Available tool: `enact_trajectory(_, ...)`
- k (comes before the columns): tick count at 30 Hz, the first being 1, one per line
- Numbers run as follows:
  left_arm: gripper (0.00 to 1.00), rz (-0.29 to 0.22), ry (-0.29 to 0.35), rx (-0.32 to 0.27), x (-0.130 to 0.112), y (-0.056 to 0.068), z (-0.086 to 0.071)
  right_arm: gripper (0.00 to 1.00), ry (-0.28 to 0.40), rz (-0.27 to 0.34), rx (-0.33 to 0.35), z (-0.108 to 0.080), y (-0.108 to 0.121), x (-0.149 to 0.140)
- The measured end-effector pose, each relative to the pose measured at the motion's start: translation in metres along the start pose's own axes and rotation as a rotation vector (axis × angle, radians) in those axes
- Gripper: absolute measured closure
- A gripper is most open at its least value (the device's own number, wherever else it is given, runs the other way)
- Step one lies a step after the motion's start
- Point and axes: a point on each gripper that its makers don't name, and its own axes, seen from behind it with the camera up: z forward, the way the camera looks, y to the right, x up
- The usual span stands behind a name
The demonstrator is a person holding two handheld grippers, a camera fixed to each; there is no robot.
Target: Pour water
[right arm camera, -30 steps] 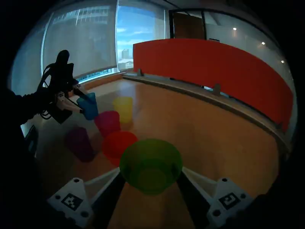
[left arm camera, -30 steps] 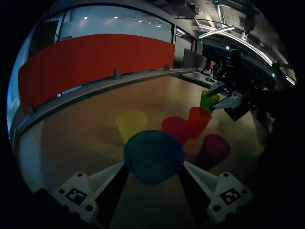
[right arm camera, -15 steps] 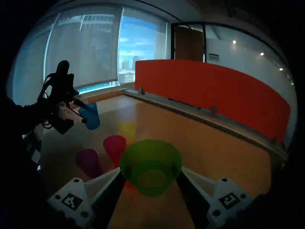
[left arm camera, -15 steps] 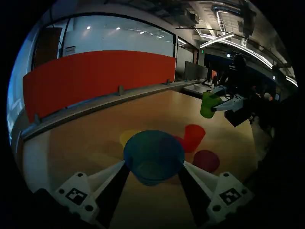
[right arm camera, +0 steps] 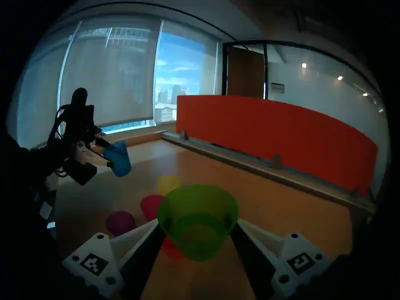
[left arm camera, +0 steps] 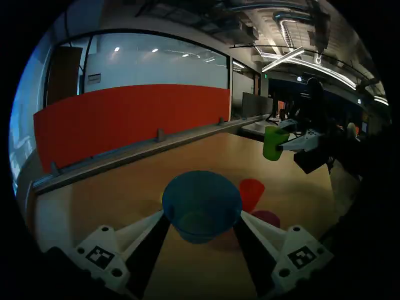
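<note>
**Two grippers, one cup apiece, held over a bench of coloured cups**

1. Left gripper [left arm camera: 202, 216]. The jaws are closed partway onto a blue cup [left arm camera: 202, 202]. The cup is pinched at both sides by the fingers, with its mouth turned toward the camera. In the right gripper view the same cup is seen at 9 o'clock, held clear of the bench [right arm camera: 280, 210] and slightly tilted.

2. Right gripper [right arm camera: 198, 227]. The jaws are closed partway onto a green cup [right arm camera: 198, 220], which is gripped at both sides in the same manner. In the left gripper view this cup is seen at 2 o'clock, raised above the bench.

3. Cups on the bench, between the two grippers. In the left gripper view a red cup [left arm camera: 251, 190] is found at 3 o'clock of the blue cup, and a purple cup [left arm camera: 268, 218] at 4 o'clock. In the right gripper view a yellow cup [right arm camera: 169, 183] and a pink cup [right arm camera: 150, 205] are found at 10 o'clock of the green cup.

4. Water. Whether any cup holds water cannot be told.

5. Surroundings. A red partition [left arm camera: 135, 117] is set along the far side of the bench. A window [right arm camera: 182, 75] is seen at 12 o'clock in the right gripper view.
</note>
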Motion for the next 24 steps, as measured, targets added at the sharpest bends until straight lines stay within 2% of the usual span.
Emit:
enact_trajectory(16,0.16,-0.001,0.066,-0.002,0.024,0.007,-0.004,0.13,0.034,-0.001,-0.018,-0.005,0.003,0.011)
enact_trajectory(24,0.16,0.0,0.076,-0.007,0.03,0.008,-0.002,0.13,0.073,0.003,-0.025,-0.005,0.005,0.019)
